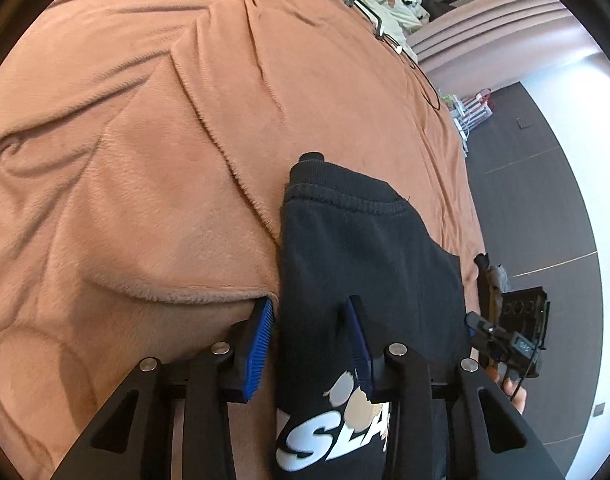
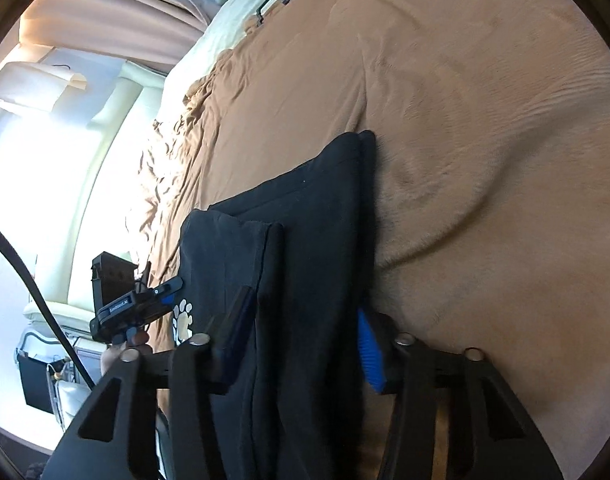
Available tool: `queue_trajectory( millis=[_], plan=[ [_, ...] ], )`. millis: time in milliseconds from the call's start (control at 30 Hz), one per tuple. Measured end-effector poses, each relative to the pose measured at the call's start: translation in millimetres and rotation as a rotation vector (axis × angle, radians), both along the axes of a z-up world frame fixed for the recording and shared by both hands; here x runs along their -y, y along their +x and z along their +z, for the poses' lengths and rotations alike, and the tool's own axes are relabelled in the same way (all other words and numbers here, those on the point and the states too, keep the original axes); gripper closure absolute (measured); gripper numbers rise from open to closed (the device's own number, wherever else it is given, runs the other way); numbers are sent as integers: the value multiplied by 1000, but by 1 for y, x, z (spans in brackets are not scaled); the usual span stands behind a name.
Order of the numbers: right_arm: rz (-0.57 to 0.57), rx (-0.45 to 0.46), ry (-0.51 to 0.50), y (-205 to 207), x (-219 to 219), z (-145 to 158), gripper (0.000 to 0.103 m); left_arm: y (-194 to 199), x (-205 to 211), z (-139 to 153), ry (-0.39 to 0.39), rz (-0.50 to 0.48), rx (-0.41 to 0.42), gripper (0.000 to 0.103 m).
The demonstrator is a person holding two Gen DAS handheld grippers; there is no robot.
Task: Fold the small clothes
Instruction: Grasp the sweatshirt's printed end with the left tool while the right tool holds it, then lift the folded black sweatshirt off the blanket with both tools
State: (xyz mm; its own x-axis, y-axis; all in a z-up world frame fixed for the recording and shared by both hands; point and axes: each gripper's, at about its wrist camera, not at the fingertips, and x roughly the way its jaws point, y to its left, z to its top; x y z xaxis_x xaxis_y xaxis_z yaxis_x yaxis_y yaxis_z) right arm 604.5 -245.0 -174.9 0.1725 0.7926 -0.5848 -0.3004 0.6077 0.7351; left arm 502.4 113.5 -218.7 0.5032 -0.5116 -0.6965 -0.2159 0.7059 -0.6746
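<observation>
While I hold a gripper in each hand, a wide bed covered by a rumpled orange-brown blanket (image 1: 153, 128) fills both views. A pale patterned sheet (image 1: 385, 4) lies at the far end of the bed, with a dark metal handle-like object (image 1: 367, 10) on it. Beyond the bed are dark floor (image 1: 545, 184), pinkish curtains (image 2: 117, 4) and a very bright window (image 2: 33, 160) that washes out detail.

My task item, a small black garment (image 1: 365, 256) with a ribbed hem and white lettering, lies partly folded on the blanket near the bed edge. My left gripper (image 1: 311, 344) has its blue-padded fingers (image 1: 261, 344) apart, one on the blanket beside the cloth and one pressed into the fabric. My right gripper (image 2: 301, 340) straddles a thick fold of the same garment; its fingers (image 2: 369, 356) sit against the cloth on both sides, but I cannot tell whether they truly pinch it.

Lettering is cut off by the frame, reading only "SLA". Lower parts of the garment are hidden behind the gripper frames.
</observation>
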Motion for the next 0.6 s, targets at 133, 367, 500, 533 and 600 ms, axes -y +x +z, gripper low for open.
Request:
queue_trajectory(
  millis=[133,367,500,533,600],
  plan=[
    [1,-10,49,9,-1,-9,60,11,0,-2,-38,1,2,66],
    [6,0,-4,18,-17,-11,66,32,7,-5,-47,18,-22,76],
    [-5,16,-57,13,-23,-6,81,31,11,0,-3,27,-23,88],
    [-3,26,-71,10,-27,-2,85,30,12,2,5,26,-16,90],
    [-4,54,-99,3,-30,8,89,29,12,7,14,27,-5,95]
  ],
)
